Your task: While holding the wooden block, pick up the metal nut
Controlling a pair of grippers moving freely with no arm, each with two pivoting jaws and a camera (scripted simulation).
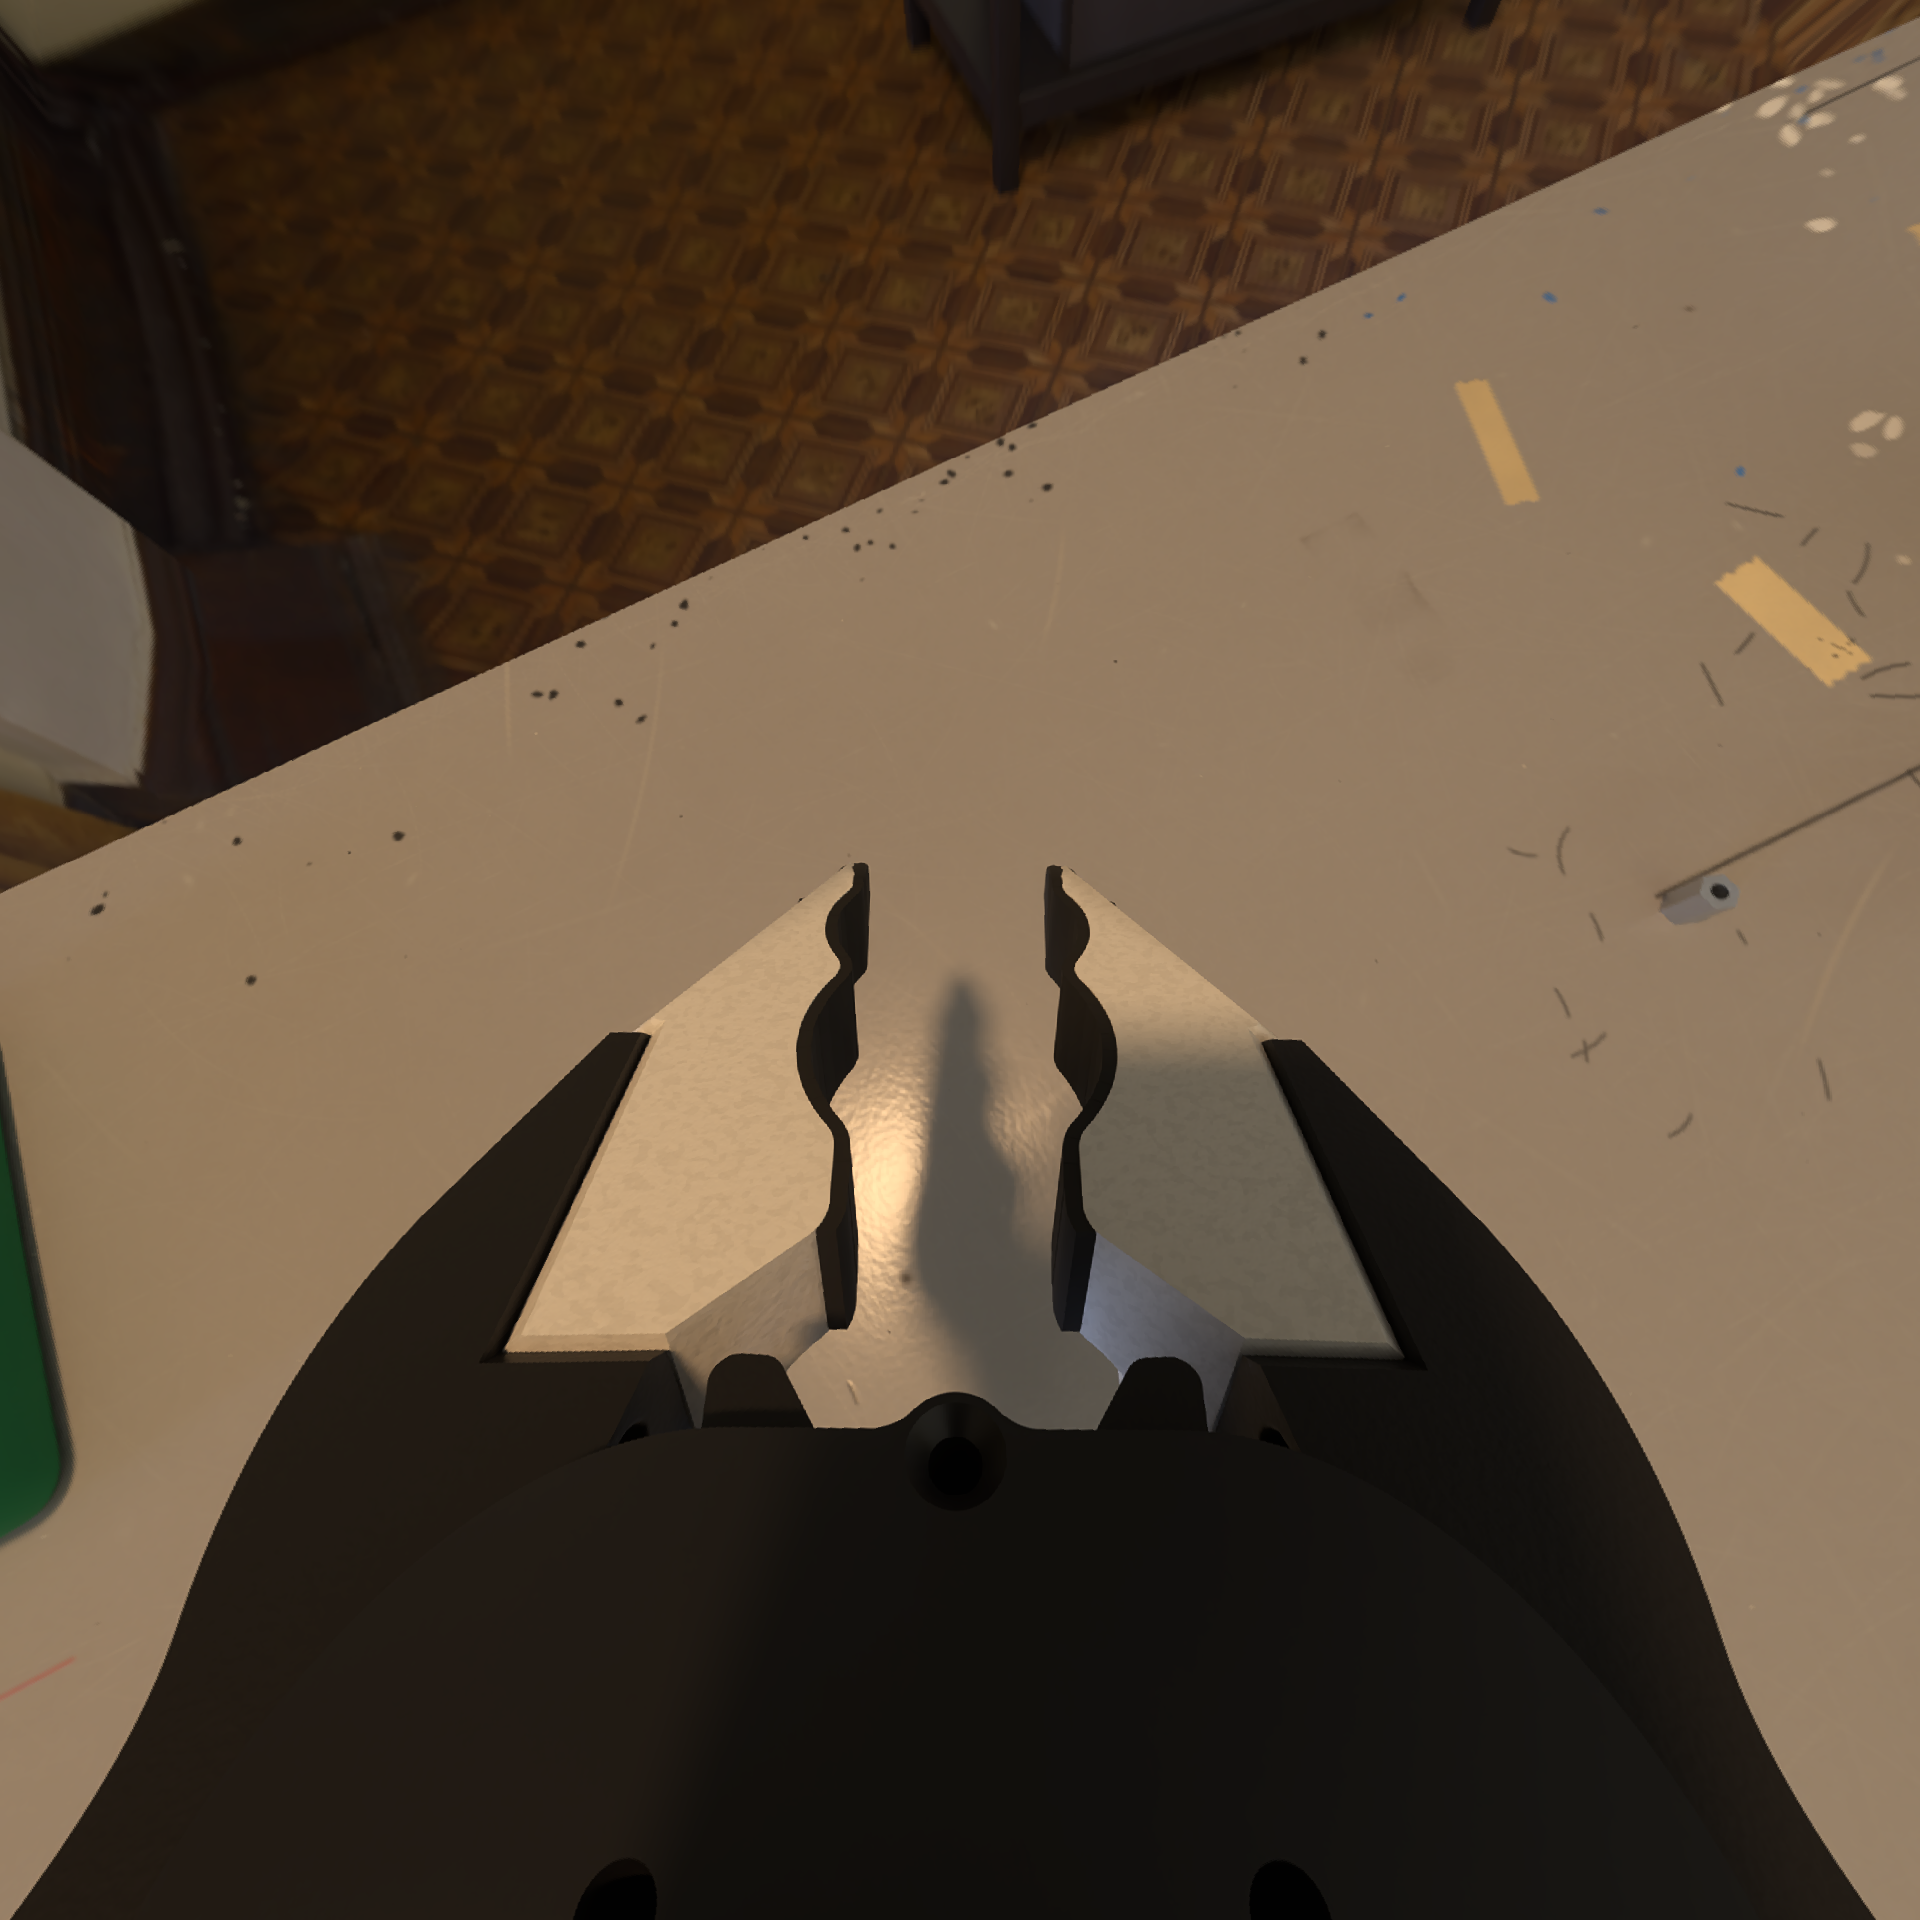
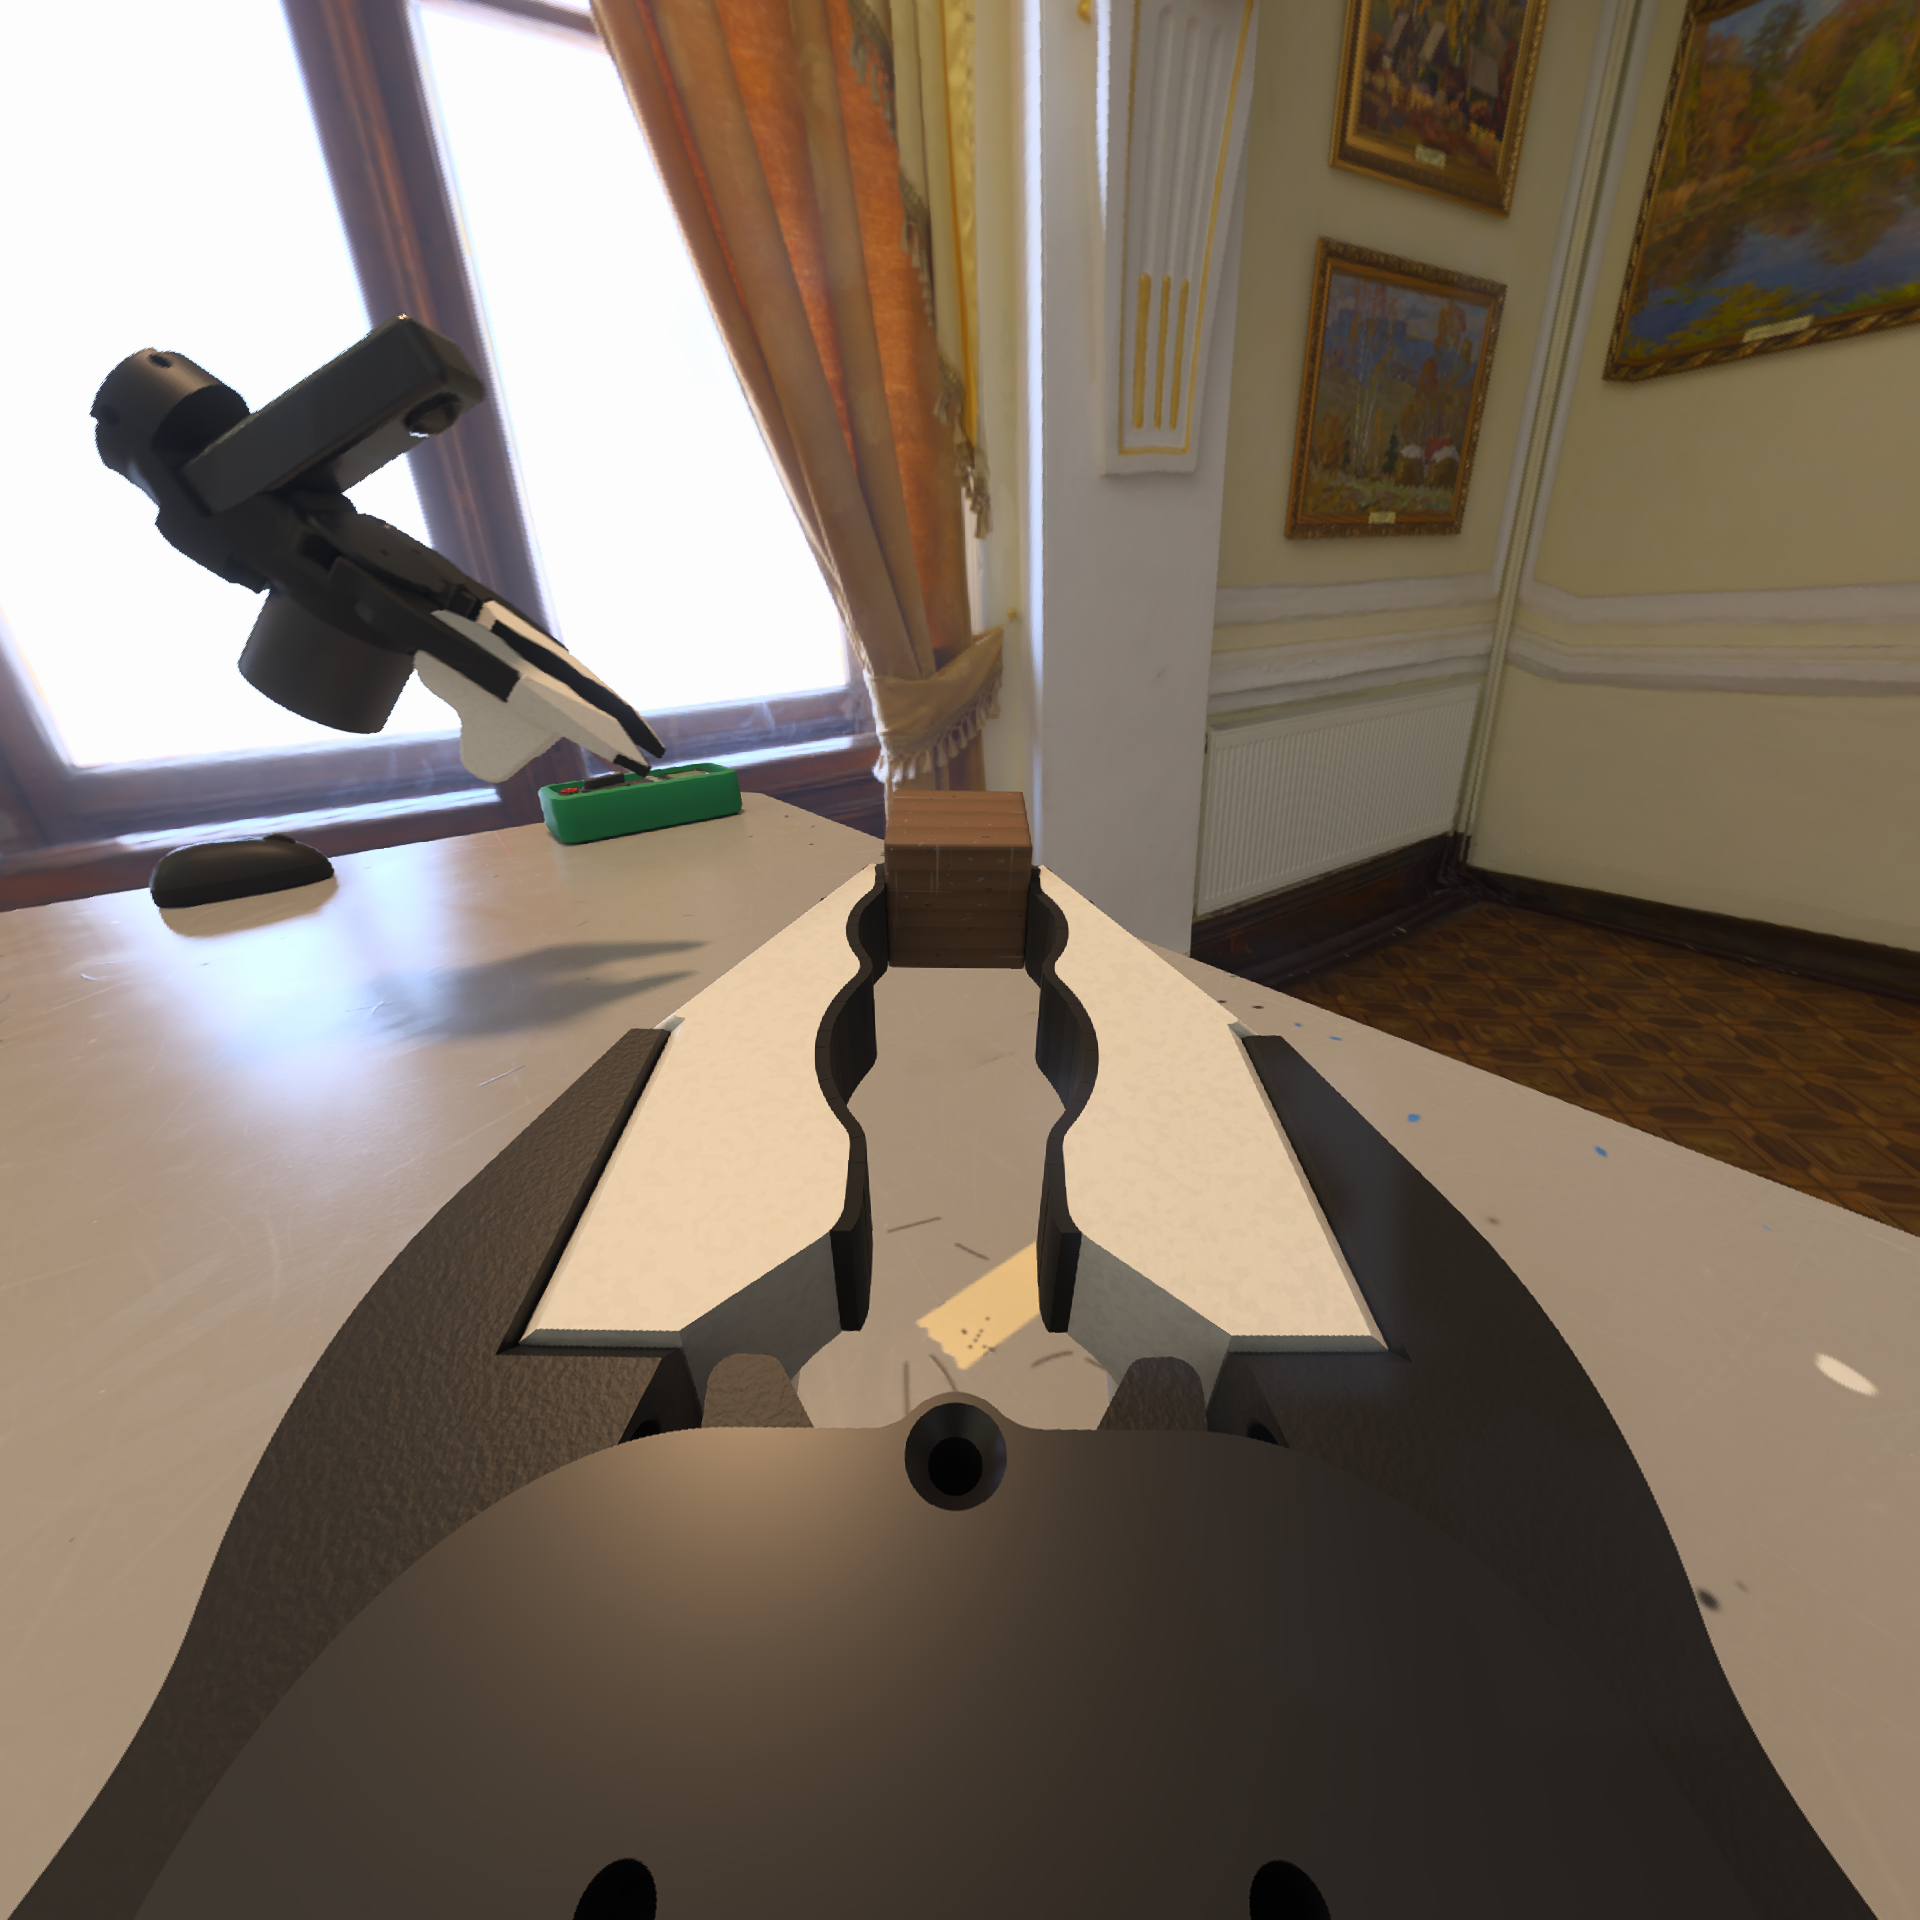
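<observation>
My right gripper (image 2: 956, 894) is shut on a brown wooden block (image 2: 956, 888), held between its fingertips above the grey table (image 2: 260, 1091). My left gripper (image 1: 956, 883) is open and empty, hovering over the table (image 1: 1247, 675). A small grey metal nut (image 1: 1699, 900) lies on the table far to the right of the left gripper's tips. The left gripper also shows in the right wrist view (image 2: 639, 753), tilted down above the table at the far left. The nut does not show in the right wrist view.
A green box (image 2: 639, 810) stands at the table's far edge; its side shows in the left wrist view (image 1: 26, 1351). A black mouse (image 2: 239, 868) lies left of it. Tape strips (image 1: 1792, 618) and scratch marks lie near the nut. The table edge (image 1: 727, 582) runs diagonally ahead.
</observation>
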